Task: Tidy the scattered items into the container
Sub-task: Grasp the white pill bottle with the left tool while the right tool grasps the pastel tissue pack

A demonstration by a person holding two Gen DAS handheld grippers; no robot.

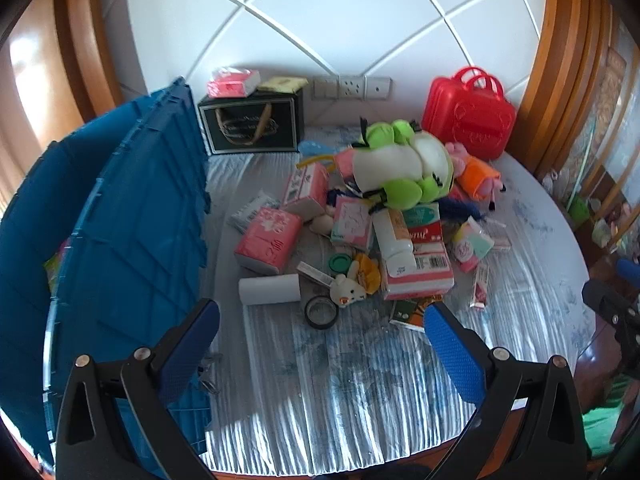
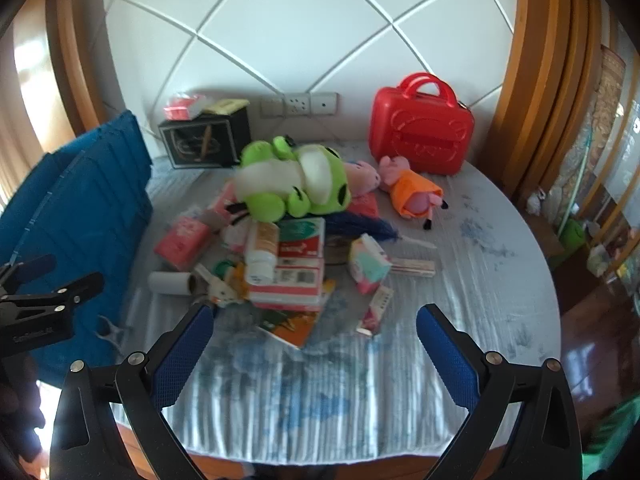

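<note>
the blue crate (image 1: 132, 216) at the left of the frame looks like ribbed hard plastic. the red case (image 1: 470, 120) at upper right is glossy moulded plastic. the green frog toy (image 1: 404, 168) in the middle is soft plush. the table cover (image 1: 360, 392) is crinkled, faintly shiny cloth. pink tissue packs (image 1: 269, 243) wear glossy film. both grippers' pads (image 2: 448, 356) look dimpled blue rubber.

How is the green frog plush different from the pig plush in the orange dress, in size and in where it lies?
The green frog plush is clearly bigger than the pig plush in the orange dress. The frog lies on top of the pile of packets; the pig lies on the table cover, in front of the red case. Both are soft toys lying down.
</note>
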